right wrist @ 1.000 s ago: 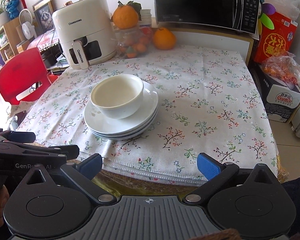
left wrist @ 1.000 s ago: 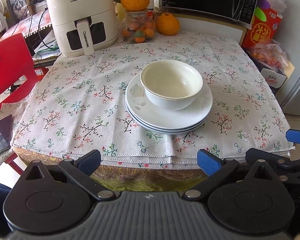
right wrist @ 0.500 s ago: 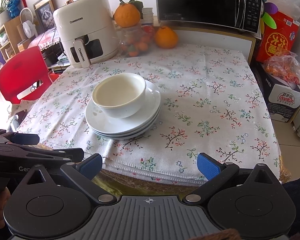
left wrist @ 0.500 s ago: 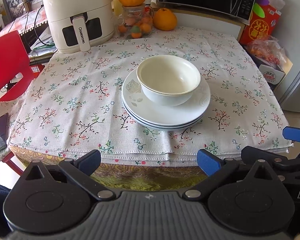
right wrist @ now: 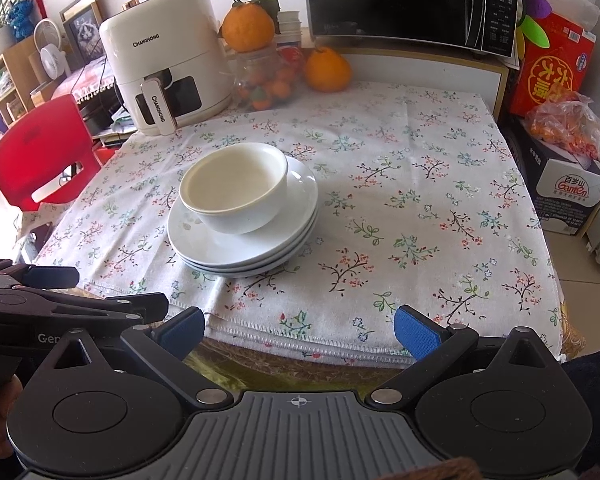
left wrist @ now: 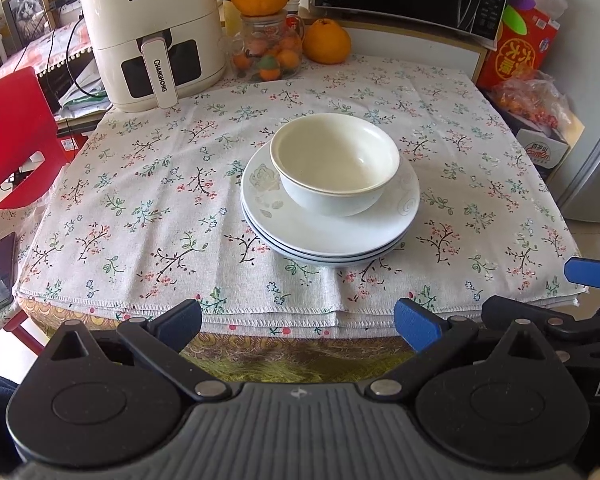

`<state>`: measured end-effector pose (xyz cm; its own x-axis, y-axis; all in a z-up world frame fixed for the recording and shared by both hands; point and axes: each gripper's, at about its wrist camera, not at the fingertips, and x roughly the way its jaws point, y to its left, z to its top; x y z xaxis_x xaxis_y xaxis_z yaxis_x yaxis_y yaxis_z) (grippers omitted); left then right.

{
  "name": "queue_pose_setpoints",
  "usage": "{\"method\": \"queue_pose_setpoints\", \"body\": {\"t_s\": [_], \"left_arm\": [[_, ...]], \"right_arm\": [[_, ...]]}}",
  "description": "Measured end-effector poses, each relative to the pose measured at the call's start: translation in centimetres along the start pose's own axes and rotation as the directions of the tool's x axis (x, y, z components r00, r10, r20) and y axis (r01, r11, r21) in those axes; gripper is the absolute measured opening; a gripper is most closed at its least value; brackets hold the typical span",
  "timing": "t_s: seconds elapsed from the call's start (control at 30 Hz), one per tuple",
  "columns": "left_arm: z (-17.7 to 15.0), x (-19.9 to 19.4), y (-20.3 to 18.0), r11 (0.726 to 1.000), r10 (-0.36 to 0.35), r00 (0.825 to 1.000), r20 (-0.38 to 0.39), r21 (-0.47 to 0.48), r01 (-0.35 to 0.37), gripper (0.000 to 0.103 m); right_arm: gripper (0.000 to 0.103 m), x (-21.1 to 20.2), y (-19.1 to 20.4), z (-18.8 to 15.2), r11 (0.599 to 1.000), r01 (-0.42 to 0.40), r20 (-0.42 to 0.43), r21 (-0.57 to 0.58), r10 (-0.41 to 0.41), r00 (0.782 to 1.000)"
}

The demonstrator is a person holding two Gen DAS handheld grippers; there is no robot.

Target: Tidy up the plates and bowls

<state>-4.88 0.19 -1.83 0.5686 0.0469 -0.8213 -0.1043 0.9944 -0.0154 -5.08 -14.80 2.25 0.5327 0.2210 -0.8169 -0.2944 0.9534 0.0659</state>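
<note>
I see the table [left wrist: 148, 184] under its flowered cloth; a stack of plates [left wrist: 328, 236] sits near its middle, at twelve o'clock from my left gripper [left wrist: 298, 320]; a bowl [left wrist: 335, 168] rests on top. Both the left and my right gripper [right wrist: 298, 326] hang short of the near edge, jaws spread wide, holding nothing.

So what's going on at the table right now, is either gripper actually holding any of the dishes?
No, neither one. The left gripper and right gripper both hover open at the near table edge, fingers spread and touching nothing. On the floral tablecloth, the white bowl sits upright and empty on a stack of white plates. An air fryer and a jar of oranges stand at the back.
</note>
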Motion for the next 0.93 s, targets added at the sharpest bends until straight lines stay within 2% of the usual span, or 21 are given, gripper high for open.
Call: {"method": "queue_pose_setpoints", "body": {"t_s": [0.93], "left_arm": [[0.04, 0.22, 0.01, 1.000, 0.009, 1.000, 0.011, 0.007, -0.009, 0.102]], "right_arm": [[0.102, 0.44, -0.25, -0.10, 1.000, -0.005, -0.008, 0.019, 0.005, 1.000]]}}
